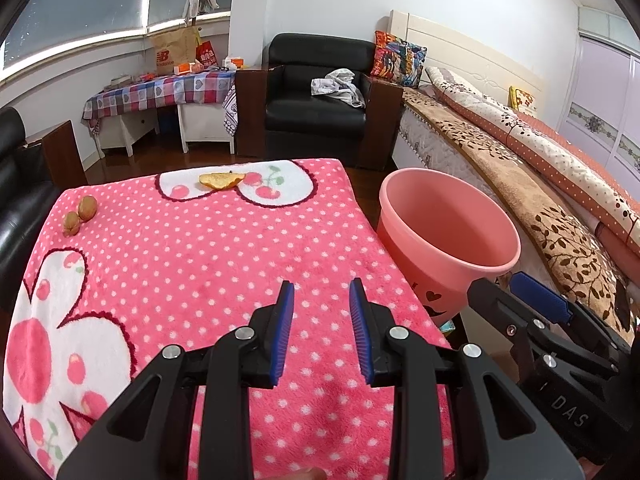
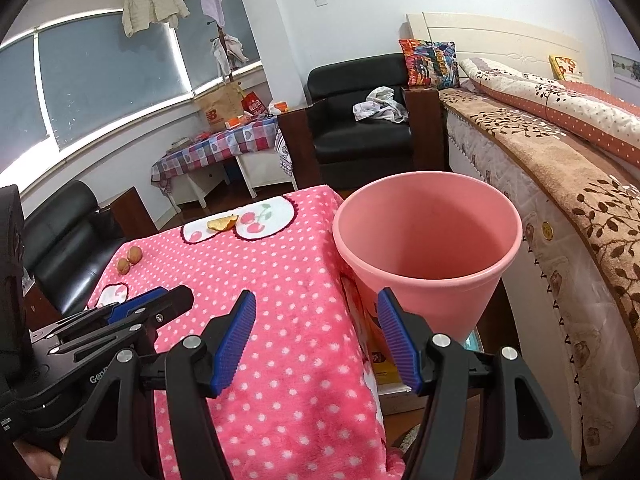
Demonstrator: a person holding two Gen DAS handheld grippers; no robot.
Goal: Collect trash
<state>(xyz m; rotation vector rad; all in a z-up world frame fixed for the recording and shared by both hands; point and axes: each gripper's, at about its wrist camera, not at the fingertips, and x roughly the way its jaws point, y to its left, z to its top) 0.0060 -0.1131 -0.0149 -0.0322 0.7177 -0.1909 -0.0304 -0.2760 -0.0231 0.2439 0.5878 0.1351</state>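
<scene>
A piece of orange peel (image 1: 221,180) lies at the far end of the pink polka-dot cloth (image 1: 208,256); it also shows in the right wrist view (image 2: 222,223). Two walnut shells (image 1: 82,214) lie near the cloth's far left edge, also seen from the right wrist (image 2: 131,259). A pink bin (image 1: 448,232) stands off the table's right side, its inside looking bare (image 2: 428,240). My left gripper (image 1: 322,292) is open and empty above the near cloth. My right gripper (image 2: 316,302) is open and empty near the table's right edge, just before the bin.
A black armchair (image 1: 320,108) with a crumpled cloth stands beyond the table. A bed (image 1: 540,184) runs along the right, close behind the bin. A black sofa (image 1: 16,200) sits to the left. A checkered side table (image 1: 160,92) stands by the window.
</scene>
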